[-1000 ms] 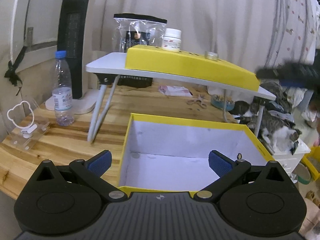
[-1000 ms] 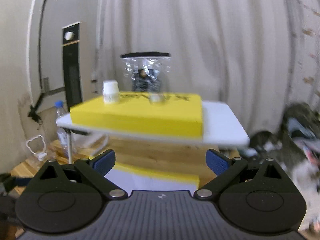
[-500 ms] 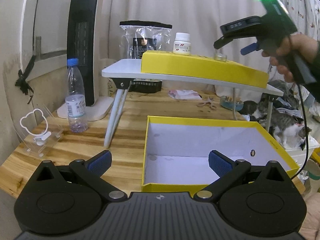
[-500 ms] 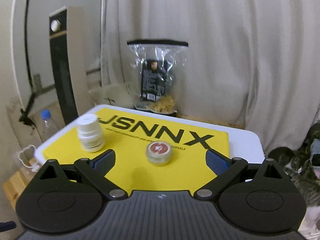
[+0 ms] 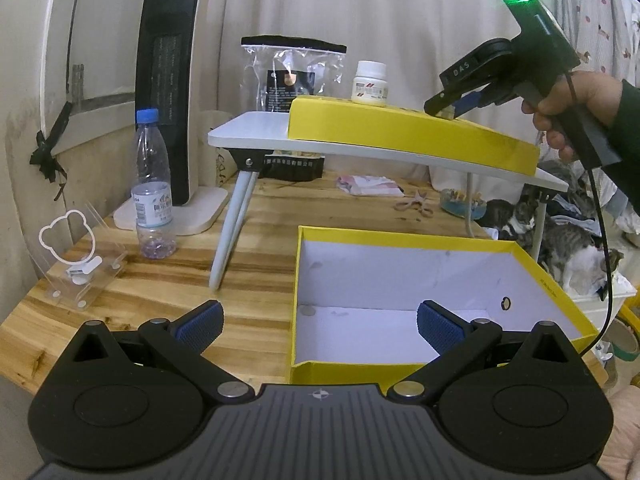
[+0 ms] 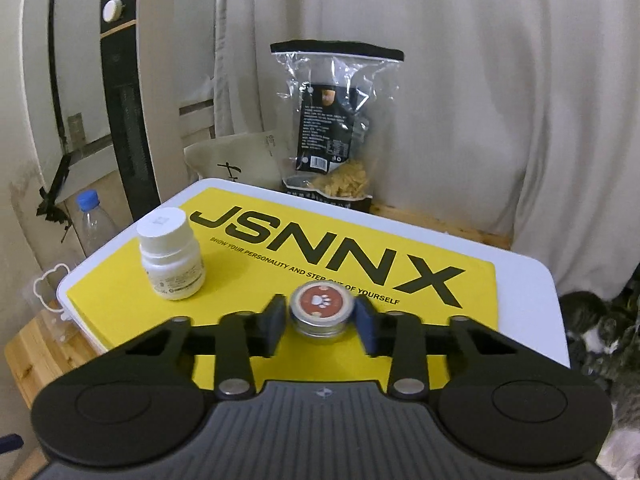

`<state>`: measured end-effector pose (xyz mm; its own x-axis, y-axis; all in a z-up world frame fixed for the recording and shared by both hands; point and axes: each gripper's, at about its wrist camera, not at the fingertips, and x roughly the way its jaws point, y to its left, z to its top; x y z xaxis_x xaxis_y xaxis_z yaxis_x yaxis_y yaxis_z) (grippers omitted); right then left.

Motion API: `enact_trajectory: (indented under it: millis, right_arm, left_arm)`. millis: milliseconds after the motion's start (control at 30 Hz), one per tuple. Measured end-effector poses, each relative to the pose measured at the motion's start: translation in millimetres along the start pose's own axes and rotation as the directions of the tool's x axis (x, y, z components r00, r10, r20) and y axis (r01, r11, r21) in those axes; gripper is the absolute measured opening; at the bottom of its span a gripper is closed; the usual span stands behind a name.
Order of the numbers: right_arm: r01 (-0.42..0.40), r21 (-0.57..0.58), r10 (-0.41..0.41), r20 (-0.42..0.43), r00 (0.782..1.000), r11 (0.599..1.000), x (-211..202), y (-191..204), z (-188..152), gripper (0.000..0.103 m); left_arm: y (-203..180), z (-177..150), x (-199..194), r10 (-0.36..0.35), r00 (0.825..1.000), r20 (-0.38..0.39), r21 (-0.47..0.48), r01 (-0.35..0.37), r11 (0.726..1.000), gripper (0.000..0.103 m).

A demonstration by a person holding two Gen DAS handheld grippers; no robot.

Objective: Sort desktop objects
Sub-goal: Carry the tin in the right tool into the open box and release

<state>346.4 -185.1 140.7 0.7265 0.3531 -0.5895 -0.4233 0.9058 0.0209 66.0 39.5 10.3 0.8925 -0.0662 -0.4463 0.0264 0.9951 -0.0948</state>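
Pinching a small round tin (image 6: pixel 321 312) between its pads, the right hand-held gripper (image 6: pixel 322 320) holds it on the yellow lid (image 6: pixel 420 320), right of a white bottle (image 6: pixel 171 254). The left hand-held gripper (image 5: pixel 320 324) hangs spread wide over the open box (image 5: pixel 532 276) on the desk (image 5: pixel 256 280).

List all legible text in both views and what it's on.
"JSNNX": yellow box lid.
"...YOUR PERSONALITY AND STEP OUT OF YOURSELF": same lid, first word unclear.
"DAS": right gripper body.
Paw-print sign, no words: round tin.
Unreadable: white pill bottle, snack bag, water bottle labels.
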Motion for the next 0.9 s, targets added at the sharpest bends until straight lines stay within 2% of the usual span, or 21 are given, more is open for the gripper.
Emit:
enact_trajectory:
  millis: [233,400,500,600,700,767,833,900]
  right_arm:
    - [-0.055,-0.043,0.057,0.032,0.998,0.998,-41.7,7.0,-9.9,0.036]
    - [-0.096,-0.103,0.101,0.043,0.994,0.990,-78.9,17.8,-37.2,0.036]
    - [-0.138,-0.112,0.139,-0.002,0.990,0.984,-86.6,22.3,-64.7,0.036]
    - [-0.161,-0.114,0.150,-0.102,0.983,0.980,-71.9,26.7,-91.1,0.036]
    - [-0.172,-0.115,0.137,-0.258,0.956,0.978,-31.8,29.6,-117.3,0.036]
    - [-0.169,-0.146,0.105,-0.368,0.924,0.975,0.7,33.6,-133.9,0.036]
    - [-0.167,-0.198,0.056,-0.467,0.882,0.966,30.8,39.1,-148.6,0.036]
    - [-0.184,-0.222,0.039,-0.533,0.845,0.957,48.2,43.5,-157.7,0.036]
  left_arm:
    - [3.5,-4.1,6.3,-0.017,1.000,0.005,-0.057,0.017,0.998,0.103]
    - [5.2,-7.5,10.8,-0.025,1.000,-0.015,-0.065,0.024,0.998,0.103]
    - [7.1,-7.8,10.0,-0.018,1.000,-0.012,-0.065,0.017,0.998,0.103]
    - [8.8,-8.1,9.5,-0.019,1.000,-0.014,-0.068,0.018,0.997,0.103]
    - [6.4,-9.5,13.2,-0.002,0.999,-0.038,-0.020,0.001,1.000,0.103]
    - [3.9,-10.3,15.6,0.020,0.998,-0.057,0.031,-0.019,0.999,0.103]
    - [3.9,-9.9,13.9,0.037,0.998,-0.055,0.052,-0.034,0.998,0.103]
    - [5.2,-8.3,10.7,0.036,0.998,-0.047,0.048,-0.034,0.998,0.103]
